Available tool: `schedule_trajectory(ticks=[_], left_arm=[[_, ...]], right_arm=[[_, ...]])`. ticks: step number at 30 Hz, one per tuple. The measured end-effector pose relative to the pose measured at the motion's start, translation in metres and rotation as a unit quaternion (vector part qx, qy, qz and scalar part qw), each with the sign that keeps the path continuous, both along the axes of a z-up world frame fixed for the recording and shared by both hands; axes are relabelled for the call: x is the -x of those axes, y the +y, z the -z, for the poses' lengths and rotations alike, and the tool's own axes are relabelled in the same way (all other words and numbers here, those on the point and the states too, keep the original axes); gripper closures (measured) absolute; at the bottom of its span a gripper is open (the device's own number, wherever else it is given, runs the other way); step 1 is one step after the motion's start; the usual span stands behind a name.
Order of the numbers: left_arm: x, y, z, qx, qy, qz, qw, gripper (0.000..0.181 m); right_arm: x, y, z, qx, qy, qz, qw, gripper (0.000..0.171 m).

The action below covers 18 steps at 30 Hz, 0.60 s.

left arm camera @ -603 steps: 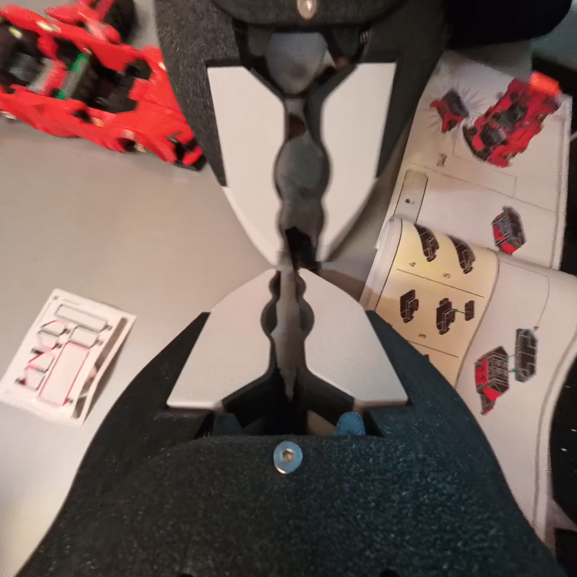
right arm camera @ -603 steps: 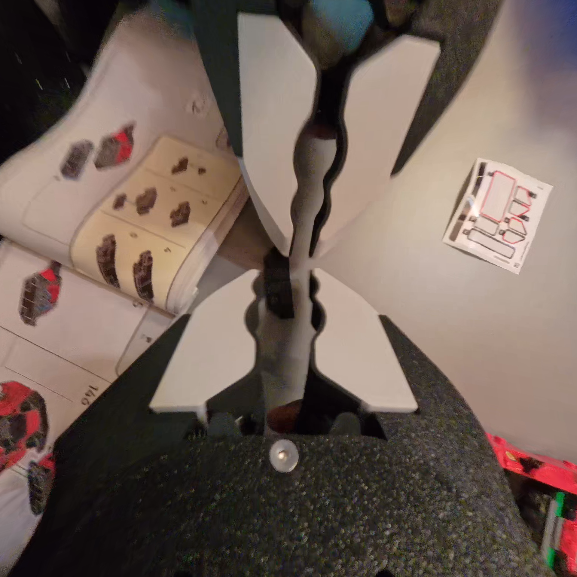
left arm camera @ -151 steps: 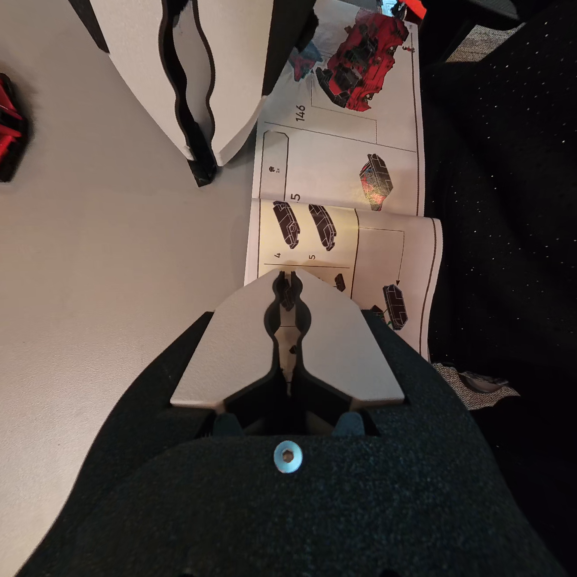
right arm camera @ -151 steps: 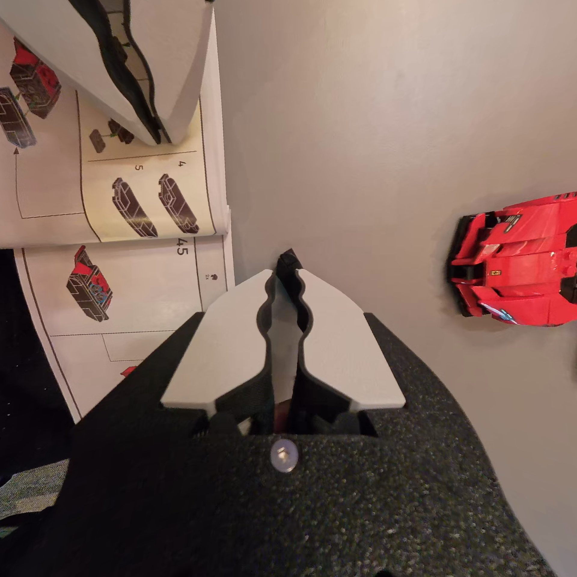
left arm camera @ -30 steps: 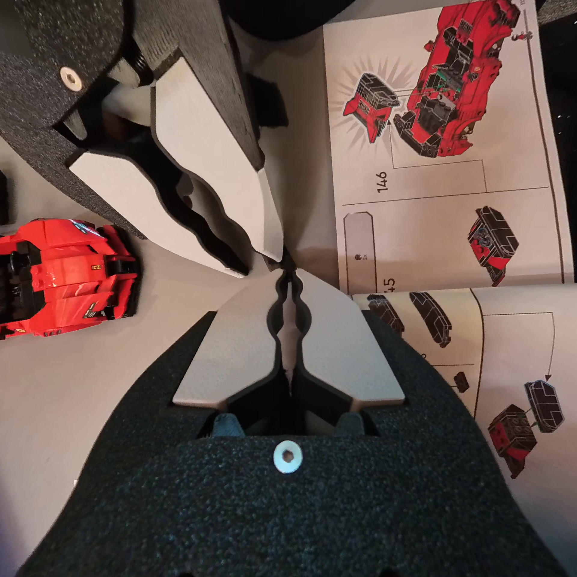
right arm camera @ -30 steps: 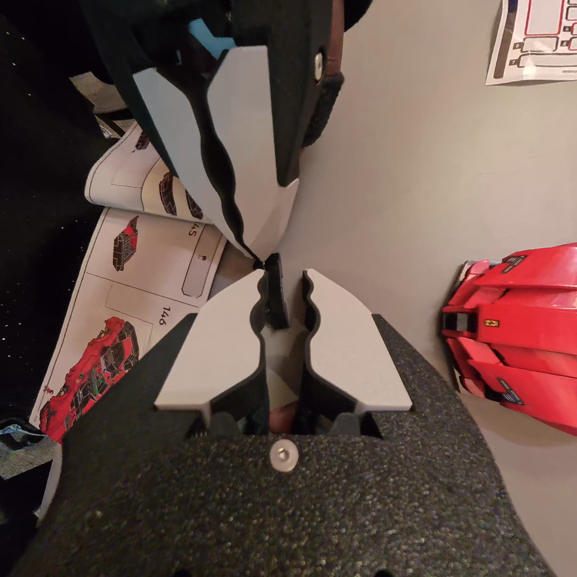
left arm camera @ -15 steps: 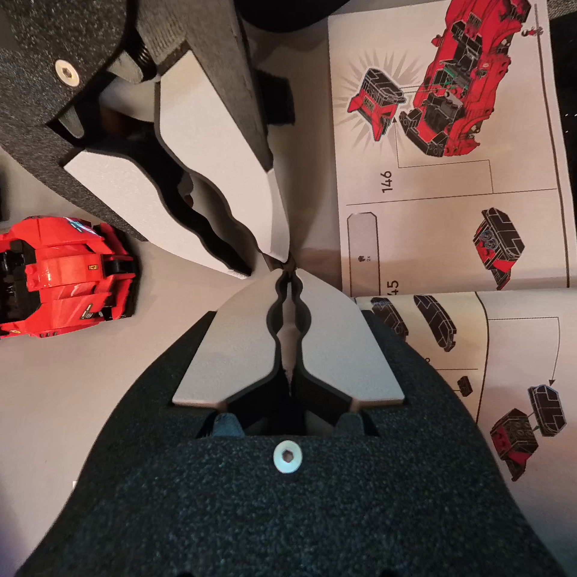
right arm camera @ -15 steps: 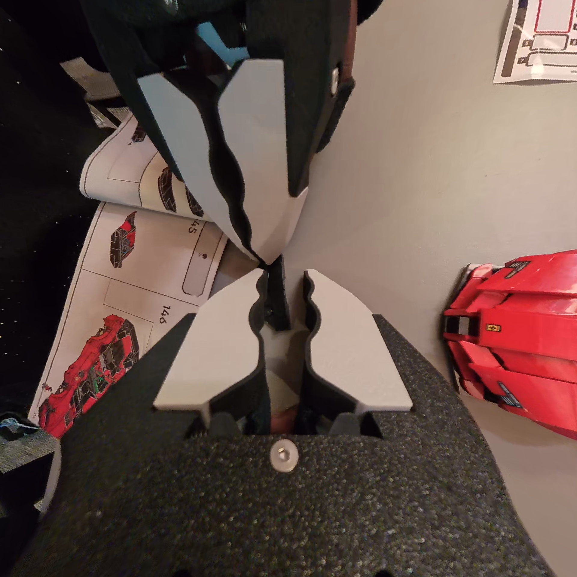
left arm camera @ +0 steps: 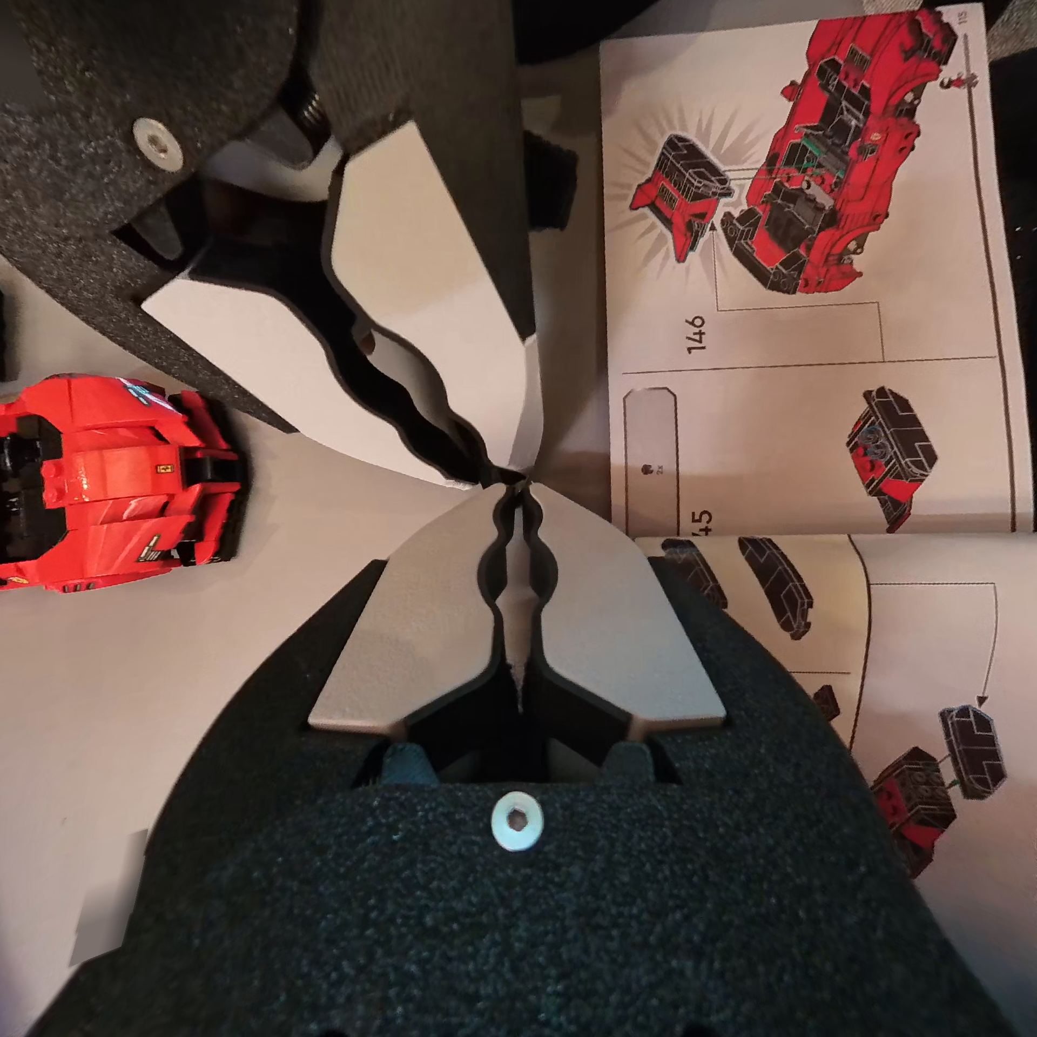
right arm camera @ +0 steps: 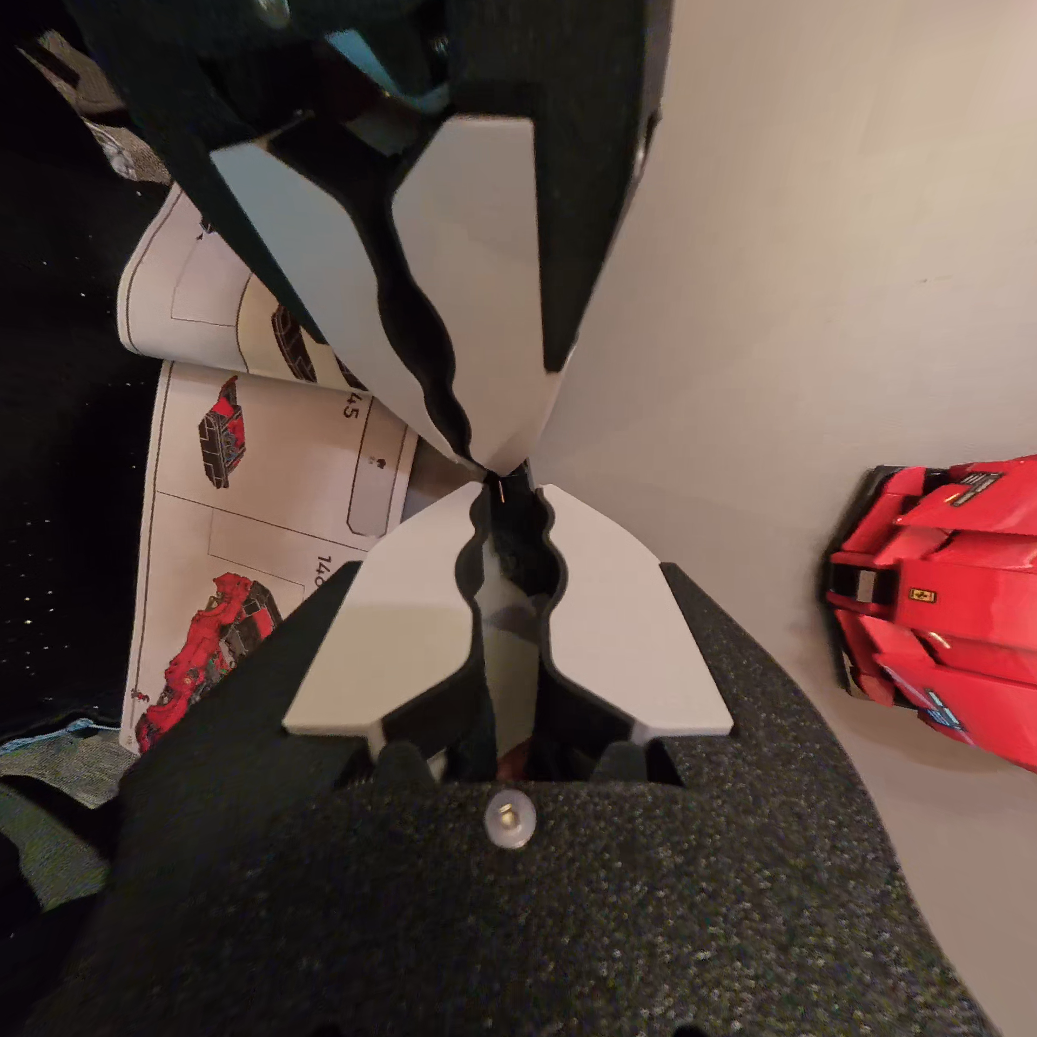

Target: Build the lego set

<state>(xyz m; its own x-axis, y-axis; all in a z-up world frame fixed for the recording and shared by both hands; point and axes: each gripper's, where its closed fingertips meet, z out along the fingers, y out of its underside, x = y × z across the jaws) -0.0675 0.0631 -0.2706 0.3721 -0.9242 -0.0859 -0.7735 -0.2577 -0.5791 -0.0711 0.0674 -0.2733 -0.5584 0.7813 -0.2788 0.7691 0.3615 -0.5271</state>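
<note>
My right gripper is shut on a small black lego piece, which sits between its fingertips. My left gripper is shut, and its tips meet the right gripper's tips at that black piece. I cannot tell whether the left tips pinch anything. In the right wrist view the left gripper comes down from above. In the left wrist view the right gripper comes in from the upper left. Both are held above the grey table. The built red lego car lies on the table to one side and also shows in the right wrist view.
The open instruction booklet lies on the table beside the grippers; in the right wrist view it is at the left. Past the booklet is a dark floor and some grey-blue fabric. Both grippers' tips are close together, under 4 cm apart.
The right gripper's jaws have closed tighter on the black piece. The two grippers have stayed tip to tip and the left one now points more squarely at the right one.
</note>
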Motion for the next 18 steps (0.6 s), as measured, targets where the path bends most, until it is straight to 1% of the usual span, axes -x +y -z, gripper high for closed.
schedule_trajectory(ticks=[4, 7, 11, 18], left_arm=[[0.004, -0.002, -0.007, -0.004, -0.018, -0.008, 1.000, 0.179], [0.007, 0.005, -0.010, -0.010, -0.035, -0.041, 0.999, 0.174], [0.007, 0.009, -0.003, 0.023, -0.047, -0.076, 0.996, 0.176], [0.007, 0.007, -0.001, 0.067, -0.068, -0.085, 0.992, 0.179]], right_arm=[[0.001, 0.001, -0.001, 0.056, -0.011, 0.025, 0.998, 0.158], [0.001, 0.001, -0.001, 0.085, -0.025, 0.035, 0.996, 0.159], [0.002, 0.002, -0.001, 0.099, -0.048, 0.046, 0.993, 0.160], [0.002, 0.002, 0.000, 0.092, -0.077, 0.060, 0.991, 0.162]])
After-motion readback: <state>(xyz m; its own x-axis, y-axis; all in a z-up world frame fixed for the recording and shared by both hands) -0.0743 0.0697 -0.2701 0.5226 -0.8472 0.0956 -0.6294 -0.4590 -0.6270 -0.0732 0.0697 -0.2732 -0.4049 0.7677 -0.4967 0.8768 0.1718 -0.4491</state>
